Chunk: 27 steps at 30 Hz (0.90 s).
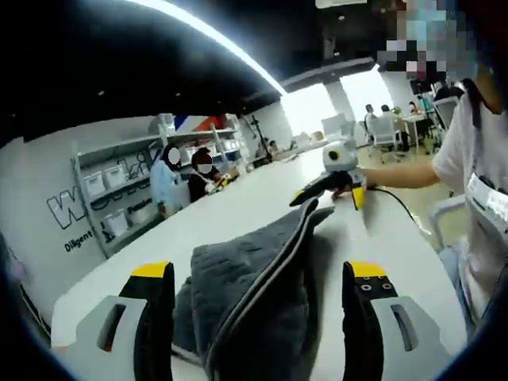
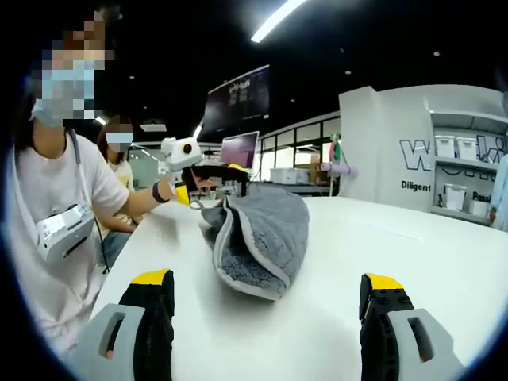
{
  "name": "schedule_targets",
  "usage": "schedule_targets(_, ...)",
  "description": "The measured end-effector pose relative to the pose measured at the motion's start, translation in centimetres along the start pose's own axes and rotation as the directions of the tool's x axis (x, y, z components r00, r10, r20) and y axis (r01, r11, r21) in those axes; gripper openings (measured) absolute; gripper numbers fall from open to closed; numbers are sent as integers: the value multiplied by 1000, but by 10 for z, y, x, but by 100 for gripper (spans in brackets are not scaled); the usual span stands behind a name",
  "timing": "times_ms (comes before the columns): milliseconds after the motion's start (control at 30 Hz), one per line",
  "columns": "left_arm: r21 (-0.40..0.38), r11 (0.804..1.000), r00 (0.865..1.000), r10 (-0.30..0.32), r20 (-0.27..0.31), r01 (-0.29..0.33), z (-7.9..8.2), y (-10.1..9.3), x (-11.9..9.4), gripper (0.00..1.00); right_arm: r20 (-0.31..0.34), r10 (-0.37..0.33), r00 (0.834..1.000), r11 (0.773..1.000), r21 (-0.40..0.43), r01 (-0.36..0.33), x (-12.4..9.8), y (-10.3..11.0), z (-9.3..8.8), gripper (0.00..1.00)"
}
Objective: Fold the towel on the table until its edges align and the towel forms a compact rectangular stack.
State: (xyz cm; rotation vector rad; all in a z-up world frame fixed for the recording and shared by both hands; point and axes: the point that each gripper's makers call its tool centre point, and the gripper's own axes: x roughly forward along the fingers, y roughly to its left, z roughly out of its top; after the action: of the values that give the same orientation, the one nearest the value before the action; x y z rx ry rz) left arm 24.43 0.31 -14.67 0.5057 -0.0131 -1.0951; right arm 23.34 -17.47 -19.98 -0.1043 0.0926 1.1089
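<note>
grey towel (pale-edged), folded, bunched; on white table

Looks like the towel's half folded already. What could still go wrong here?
The grey towel lies in a loose, lumpy fold with uneven edges, so another fold could come out crooked. Both the left gripper and right gripper are open and holding nothing, so a shallow grab may catch only the top layer.
</note>
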Motion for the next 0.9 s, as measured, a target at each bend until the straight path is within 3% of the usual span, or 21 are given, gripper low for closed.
schedule_targets(100,32,999,1000,-5,-30,5,6,-11,12,82,-4,-3,1000,1000,-4,3,0,0,-1,99)
schedule_targets(233,156,988,993,9,-119,10,6,-21,25,75,-5,1,1000,1000,-7,-1,-1,0,0,99)
schedule_targets(300,180,984,989,15,-149,13,4,-23,28,70,-5,4,1000,1000,-7,-4,-1,1,-1,99)
schedule_targets(400,194,981,986,19,-165,14,6,-28,34,63,-5,6,1000,1000,-4,-6,-1,0,0,99)
schedule_targets(633,312,950,968,91,-236,-14,1,-30,46,50,-10,11,1000,1000,-8,-11,0,3,-2,99)
schedule_targets(900,393,919,957,138,-254,-28,6,-27,53,35,-10,9,1000,1000,-8,-9,0,2,-1,99)
